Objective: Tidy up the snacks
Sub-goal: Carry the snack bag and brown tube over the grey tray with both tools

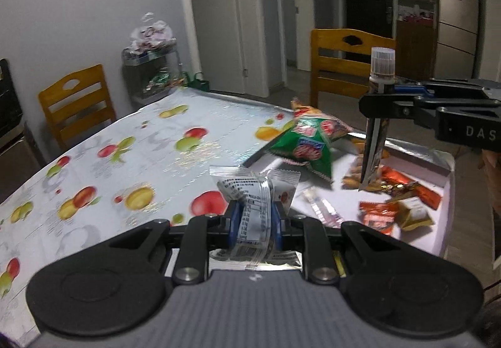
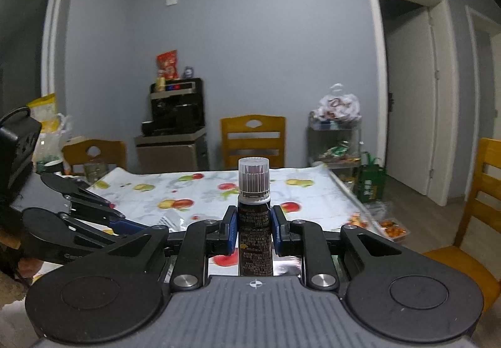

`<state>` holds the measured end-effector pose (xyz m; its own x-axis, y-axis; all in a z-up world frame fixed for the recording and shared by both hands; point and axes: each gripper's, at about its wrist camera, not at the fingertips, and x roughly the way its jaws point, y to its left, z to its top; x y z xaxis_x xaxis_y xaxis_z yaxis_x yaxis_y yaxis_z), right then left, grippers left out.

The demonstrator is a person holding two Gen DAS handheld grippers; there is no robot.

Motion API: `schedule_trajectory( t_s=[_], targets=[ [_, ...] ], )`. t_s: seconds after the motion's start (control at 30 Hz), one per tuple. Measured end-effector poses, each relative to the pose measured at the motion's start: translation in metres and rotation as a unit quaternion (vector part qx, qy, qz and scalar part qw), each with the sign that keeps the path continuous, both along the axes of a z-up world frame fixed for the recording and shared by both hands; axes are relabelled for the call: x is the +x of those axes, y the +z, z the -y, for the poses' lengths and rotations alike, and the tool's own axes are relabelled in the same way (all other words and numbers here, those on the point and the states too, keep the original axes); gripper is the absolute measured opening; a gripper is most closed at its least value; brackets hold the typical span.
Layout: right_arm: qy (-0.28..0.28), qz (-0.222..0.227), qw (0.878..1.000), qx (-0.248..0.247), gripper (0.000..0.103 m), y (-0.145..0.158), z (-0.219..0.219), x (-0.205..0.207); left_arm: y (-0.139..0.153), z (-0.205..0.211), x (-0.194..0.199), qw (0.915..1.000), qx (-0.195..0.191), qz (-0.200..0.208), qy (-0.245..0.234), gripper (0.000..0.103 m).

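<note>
My left gripper (image 1: 254, 213) is shut on a clear white snack packet (image 1: 250, 191) with printed text, held above the fruit-print tablecloth (image 1: 141, 166). To its right a shallow white tray (image 1: 447, 185) holds orange-wrapped snacks (image 1: 404, 188); a green snack bag (image 1: 307, 144) leans on the tray's far-left edge. My right gripper (image 1: 380, 97) hovers over the tray, shut on a dark spouted pouch (image 1: 374, 141) with a white cap. In the right wrist view the pouch (image 2: 254, 241) stands upright in the right gripper (image 2: 254, 216), with the left gripper (image 2: 125, 222) off to the left.
Wooden chairs (image 1: 78, 104) (image 1: 344, 66) stand at the table's far sides. A wire rack (image 1: 153, 72) with bagged snacks is by the wall. A water dispenser (image 2: 175, 116) and another chair (image 2: 253, 138) are behind the table. A box of orange items (image 2: 393, 227) lies on the floor.
</note>
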<state>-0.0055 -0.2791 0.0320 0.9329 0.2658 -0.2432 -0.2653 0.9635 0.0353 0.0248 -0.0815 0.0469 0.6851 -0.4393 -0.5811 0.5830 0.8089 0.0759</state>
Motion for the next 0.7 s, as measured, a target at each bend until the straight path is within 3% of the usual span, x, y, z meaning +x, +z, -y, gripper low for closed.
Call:
schedule_trajectory(
  t_s=[0.37,0.7],
  targets=[
    [-0.045,-0.034,0.998,0.012,0.023,-0.017,0.044,-0.003,-0.006,0.065,0.019,0.9982,-0.011,-0.013,-0.058,0.017],
    [-0.024,-0.133,0.990,0.044,0.023,-0.040,0.052,0.038,-0.035,0.106,0.044,0.9968,-0.025,-0.055,-0.052,0.016]
  ],
)
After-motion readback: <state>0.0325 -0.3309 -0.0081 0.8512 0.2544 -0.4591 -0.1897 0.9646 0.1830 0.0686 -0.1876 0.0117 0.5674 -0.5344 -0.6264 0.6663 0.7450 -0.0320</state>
